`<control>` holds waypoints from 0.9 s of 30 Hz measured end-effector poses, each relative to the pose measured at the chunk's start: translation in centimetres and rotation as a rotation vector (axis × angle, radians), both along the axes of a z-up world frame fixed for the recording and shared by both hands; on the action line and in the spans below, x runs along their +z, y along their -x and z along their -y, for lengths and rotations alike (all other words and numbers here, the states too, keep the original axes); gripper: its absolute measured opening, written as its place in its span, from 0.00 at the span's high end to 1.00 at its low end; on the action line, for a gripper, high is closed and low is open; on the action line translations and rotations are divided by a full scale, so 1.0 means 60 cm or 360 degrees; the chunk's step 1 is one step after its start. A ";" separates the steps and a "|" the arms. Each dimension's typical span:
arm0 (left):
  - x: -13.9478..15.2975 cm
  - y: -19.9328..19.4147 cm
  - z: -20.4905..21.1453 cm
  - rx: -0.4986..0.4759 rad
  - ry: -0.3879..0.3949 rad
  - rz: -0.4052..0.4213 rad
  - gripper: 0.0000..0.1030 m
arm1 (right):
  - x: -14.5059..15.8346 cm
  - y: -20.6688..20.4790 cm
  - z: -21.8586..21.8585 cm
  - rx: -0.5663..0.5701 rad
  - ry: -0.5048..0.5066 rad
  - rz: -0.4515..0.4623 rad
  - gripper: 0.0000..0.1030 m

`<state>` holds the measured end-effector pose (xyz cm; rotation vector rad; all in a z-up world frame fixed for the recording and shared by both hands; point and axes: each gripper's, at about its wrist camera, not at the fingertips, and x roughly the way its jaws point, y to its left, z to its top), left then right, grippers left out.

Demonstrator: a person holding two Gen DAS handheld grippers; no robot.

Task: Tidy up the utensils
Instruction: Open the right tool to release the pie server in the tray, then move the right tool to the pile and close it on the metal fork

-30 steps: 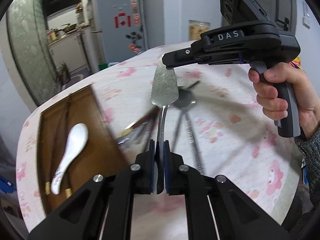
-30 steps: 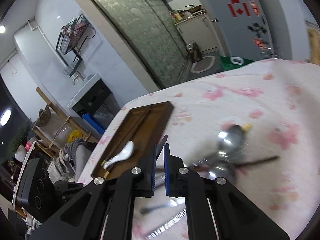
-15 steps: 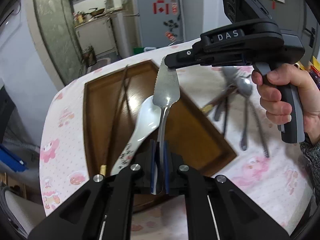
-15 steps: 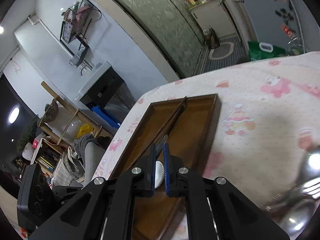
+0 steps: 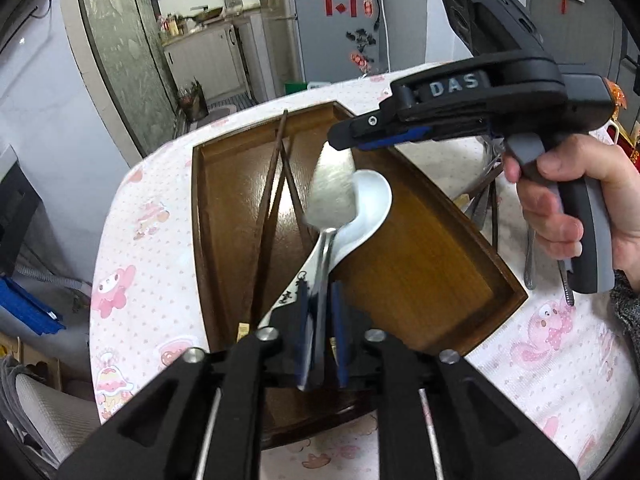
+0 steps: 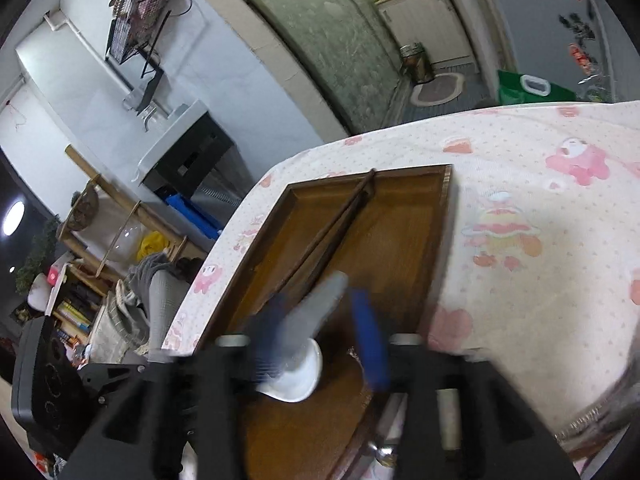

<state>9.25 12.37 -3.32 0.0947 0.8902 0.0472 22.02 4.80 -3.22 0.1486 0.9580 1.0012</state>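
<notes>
right claw (image 5: 340,144): black, "DAS" lettering, blue pads, grey trigger, green LED | hand (image 5: 560,200): bare skin, grey knit sleeve

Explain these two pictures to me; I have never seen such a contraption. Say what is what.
No robot here: a person holds a black pistol-grip tool with two fingers in each hand, each carrying a wide-angle camera looking along those fingers. In the left tool's view, the left gripper holds the handle of a silver metal cake server above a brown wooden tray. The right gripper is at the server's tip; its view is blurred. In the tray lie a white ceramic spoon and dark wooden chopsticks. More metal cutlery lies on the pink-patterned tablecloth.
</notes>
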 end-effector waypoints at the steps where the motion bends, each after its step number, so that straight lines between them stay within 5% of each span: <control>1: 0.000 0.002 0.000 0.0008 -0.0003 0.0006 0.70 | 0.004 0.004 0.008 -0.0018 -0.0004 0.0015 0.43; 3: 0.003 0.008 -0.003 0.0045 0.0011 0.0022 0.54 | 0.008 0.007 0.020 -0.0012 -0.0016 0.0007 0.43; 9: 0.031 0.028 0.015 0.0036 0.0077 0.0128 0.28 | 0.056 0.011 0.121 -0.0070 -0.0083 0.0068 0.37; 16: 0.049 0.034 0.104 -0.0143 0.0178 0.0215 0.22 | 0.083 0.004 0.268 -0.0245 -0.0058 0.0117 0.37; 23: 0.027 0.007 0.205 -0.0348 0.0231 0.0194 0.20 | 0.037 0.019 0.347 -0.0300 0.0046 0.0094 0.37; 27: 0.012 -0.010 0.243 -0.0407 0.0231 0.0156 0.20 | 0.001 0.015 0.360 -0.0288 0.0058 0.0024 0.52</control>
